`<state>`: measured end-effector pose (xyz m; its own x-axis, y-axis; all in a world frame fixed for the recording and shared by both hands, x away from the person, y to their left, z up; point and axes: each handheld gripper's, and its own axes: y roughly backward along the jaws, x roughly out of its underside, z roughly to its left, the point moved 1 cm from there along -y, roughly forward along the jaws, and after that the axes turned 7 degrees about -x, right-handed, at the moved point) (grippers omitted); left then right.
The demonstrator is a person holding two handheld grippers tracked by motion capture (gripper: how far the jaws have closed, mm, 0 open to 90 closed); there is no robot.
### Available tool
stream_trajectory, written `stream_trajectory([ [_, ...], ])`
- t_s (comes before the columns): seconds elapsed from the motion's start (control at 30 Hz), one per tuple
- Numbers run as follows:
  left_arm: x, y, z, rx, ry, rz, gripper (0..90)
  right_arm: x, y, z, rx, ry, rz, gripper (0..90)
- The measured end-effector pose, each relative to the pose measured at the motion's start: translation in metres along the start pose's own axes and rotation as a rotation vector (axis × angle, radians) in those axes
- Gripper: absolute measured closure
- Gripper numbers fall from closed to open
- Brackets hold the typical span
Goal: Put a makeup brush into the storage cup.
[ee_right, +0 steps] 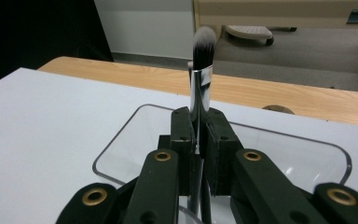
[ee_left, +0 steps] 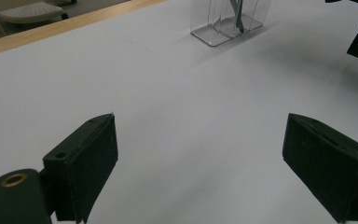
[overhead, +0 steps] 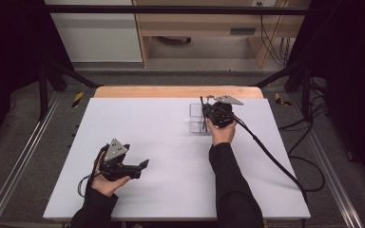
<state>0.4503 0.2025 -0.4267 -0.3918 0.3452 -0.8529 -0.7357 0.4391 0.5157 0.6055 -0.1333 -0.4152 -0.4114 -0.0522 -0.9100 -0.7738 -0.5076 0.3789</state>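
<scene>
Right gripper point(ee_right: 198, 140), jaws clamped on the handle of a makeup brush point(ee_right: 200, 79) (bristles up), held over a clear plastic holder point(overhead: 197, 118) near the far right corner of the table point(overhead: 171, 156); the brush's lower end is probably inside it. Left gripper point(ee_left: 200, 163), jaws wide and empty, near the front left corner.

We see a white table point(overhead: 171, 156) with its wooden edge point(overhead: 171, 91) at twelve o'clock; black cables point(overhead: 309, 126) trail at three o'clock.
</scene>
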Motion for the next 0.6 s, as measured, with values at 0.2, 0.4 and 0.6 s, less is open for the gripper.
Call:
stream_trajectory([
  [0.2,0.000,-0.001,0.000,-0.001,0.001,0.004,9.6,0.004,0.002,0.001,0.012,0.002,0.027,79.8],
  [0.4,0.001,-0.001,-0.001,0.000,0.000,0.005,9.6,0.006,0.013,0.003,-0.012,-0.012,0.028,62.9],
  [0.6,0.002,-0.003,-0.003,-0.003,-0.007,0.012,9.6,0.010,0.030,0.005,-0.064,-0.015,0.046,39.6],
])
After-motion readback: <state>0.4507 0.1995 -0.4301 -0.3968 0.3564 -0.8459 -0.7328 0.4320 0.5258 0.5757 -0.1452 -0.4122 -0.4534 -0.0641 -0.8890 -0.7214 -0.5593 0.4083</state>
